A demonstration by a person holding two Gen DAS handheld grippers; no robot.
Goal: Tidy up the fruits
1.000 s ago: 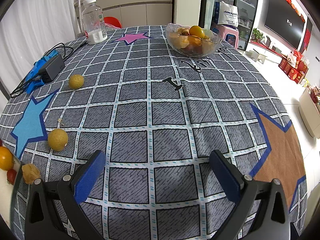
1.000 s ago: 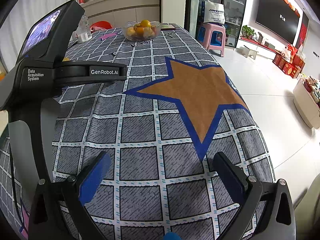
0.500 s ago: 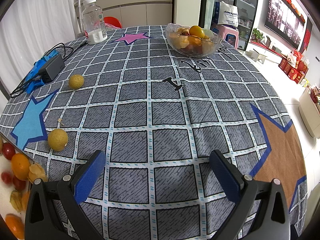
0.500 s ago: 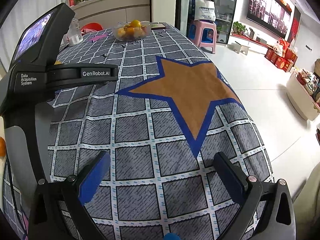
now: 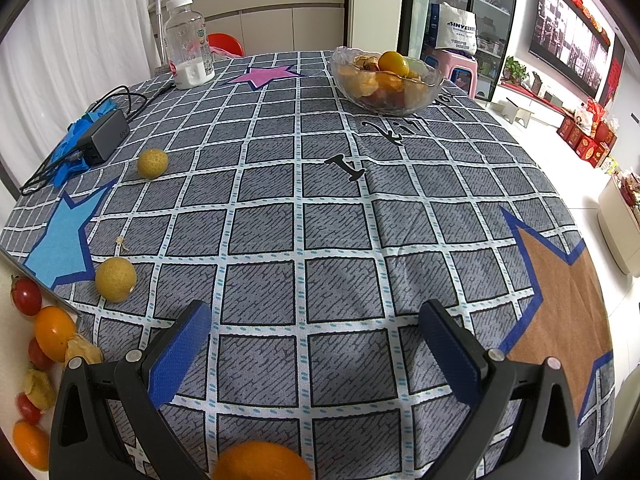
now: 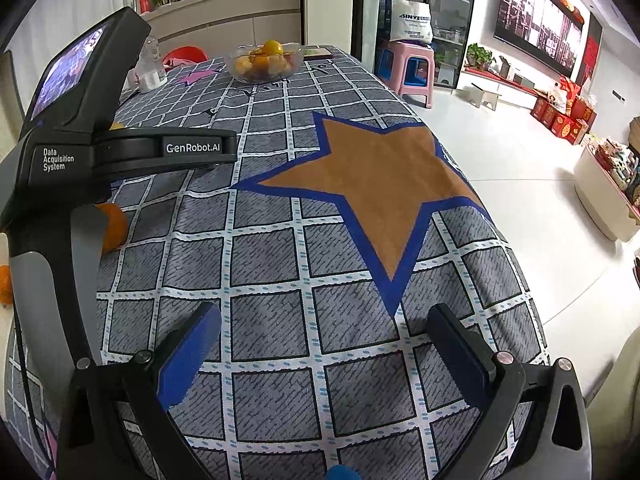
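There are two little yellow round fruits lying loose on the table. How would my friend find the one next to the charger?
Start at the grey checked tablecloth and look to its far left edge, where a black power adapter lies on something blue. Just right of it sits the small rough yellow fruit. The other loose yellow fruit is nearer the left gripper, beside the light blue star.

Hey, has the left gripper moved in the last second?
Yes. The left gripper has drawn back toward the person: a tray of fruit at the left edge and an orange below have entered view.
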